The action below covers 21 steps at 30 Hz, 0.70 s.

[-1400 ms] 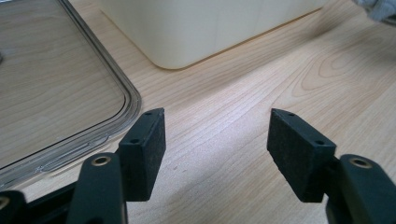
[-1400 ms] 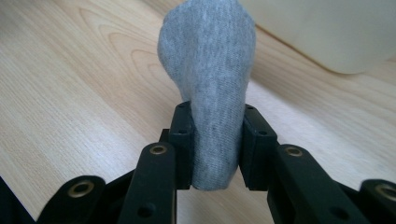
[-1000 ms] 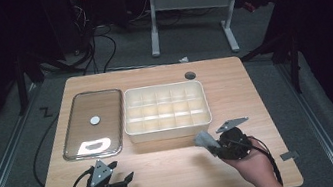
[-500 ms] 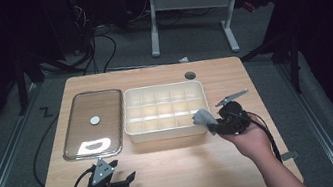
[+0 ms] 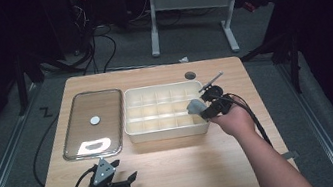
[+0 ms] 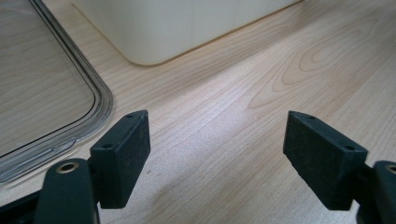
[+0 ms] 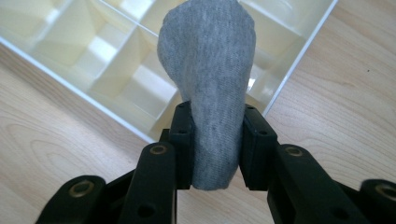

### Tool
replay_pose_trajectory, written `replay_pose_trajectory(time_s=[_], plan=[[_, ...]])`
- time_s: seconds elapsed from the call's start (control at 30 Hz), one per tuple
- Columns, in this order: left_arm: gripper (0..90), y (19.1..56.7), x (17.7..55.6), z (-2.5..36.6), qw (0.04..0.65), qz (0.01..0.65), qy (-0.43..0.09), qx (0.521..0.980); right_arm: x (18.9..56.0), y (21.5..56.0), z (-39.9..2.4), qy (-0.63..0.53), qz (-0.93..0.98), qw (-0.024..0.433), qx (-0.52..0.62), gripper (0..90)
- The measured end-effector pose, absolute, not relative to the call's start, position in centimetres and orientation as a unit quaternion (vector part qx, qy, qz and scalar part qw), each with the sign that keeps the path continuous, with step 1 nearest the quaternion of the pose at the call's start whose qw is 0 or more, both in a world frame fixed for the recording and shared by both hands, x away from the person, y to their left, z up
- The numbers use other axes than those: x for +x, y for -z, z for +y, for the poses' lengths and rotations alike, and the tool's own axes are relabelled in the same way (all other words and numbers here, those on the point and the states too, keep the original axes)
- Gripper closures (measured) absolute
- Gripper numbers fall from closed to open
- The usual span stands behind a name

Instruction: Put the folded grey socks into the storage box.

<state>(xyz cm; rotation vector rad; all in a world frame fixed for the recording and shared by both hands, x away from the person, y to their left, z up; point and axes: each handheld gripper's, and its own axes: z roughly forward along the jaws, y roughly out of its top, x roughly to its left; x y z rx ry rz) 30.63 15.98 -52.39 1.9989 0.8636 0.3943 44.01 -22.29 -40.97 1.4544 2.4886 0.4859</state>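
While L gripper (image 6: pixel 217 158) gapes wide, R gripper (image 7: pixel 212 140) pinches 1 grey cloth (image 7: pixel 210 65) over 1 divided tray (image 5: pixel 132 129).

Soft grey knit cloth (image 7: pixel 205 88), glossy cream plastic organizer (image 5: pixel 164 126), clear shiny lid (image 5: pixel 92 123), smooth pale-wood table (image 5: pixel 192 170)

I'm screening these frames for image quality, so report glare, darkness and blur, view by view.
High view: dark surroundings, lit light wooden table, bright glare patch on the clear plastic lid. Left gripper view: near black pads slightly soft, wood grain sharp. Right gripper view: folded grey cloth sharp, cream compartment box behind it washed out and soft.
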Motion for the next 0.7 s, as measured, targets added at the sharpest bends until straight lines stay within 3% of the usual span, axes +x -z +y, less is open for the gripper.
replay_pose_trajectory(time_s=[0.7], plan=[[24.5,52.6,30.4,16.6,0.445,0.355,-0.165,0.806,46.2,42.7,-20.8,-0.077,0.872,0.071,0.478,70.9]])
